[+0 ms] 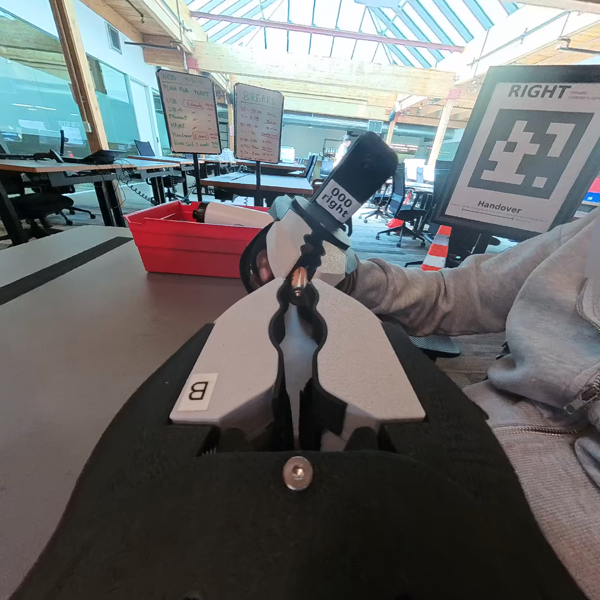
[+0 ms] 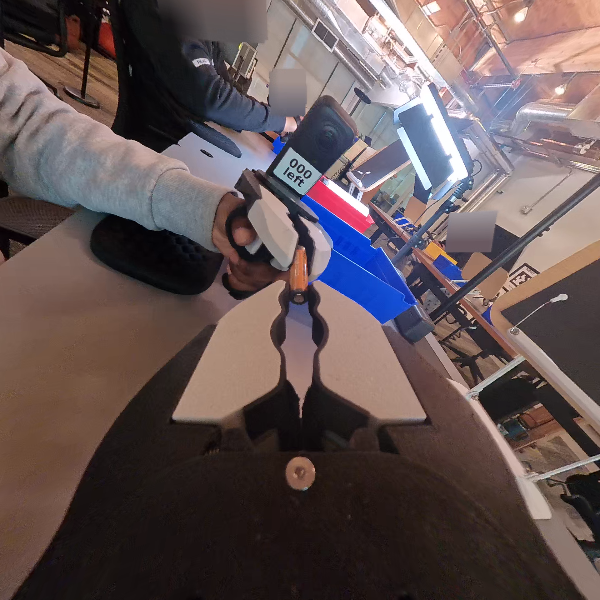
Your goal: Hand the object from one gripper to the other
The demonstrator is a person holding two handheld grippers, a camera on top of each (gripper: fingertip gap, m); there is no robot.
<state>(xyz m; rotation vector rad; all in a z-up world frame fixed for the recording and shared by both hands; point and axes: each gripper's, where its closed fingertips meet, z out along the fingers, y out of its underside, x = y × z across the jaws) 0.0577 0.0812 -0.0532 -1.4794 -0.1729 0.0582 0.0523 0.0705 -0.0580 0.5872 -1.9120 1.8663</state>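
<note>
My left claw was clamped on one end of the battery, and my right claw was clamped on the other end, so the battery bridged the two tips above the worktop. In the right wrist view the battery showed orange, its end seated in my right tips and its body running up into the left ones. Both held at once, so I judged the handover half done. To finish well, the receiving claw had to stay firm and steady while the giving one opened gently, then drew straight back along the battery's length so nothing twisted loose. On the left a red bin held a white bottle. To the right stood blue bins; I could not see their contents.
</note>
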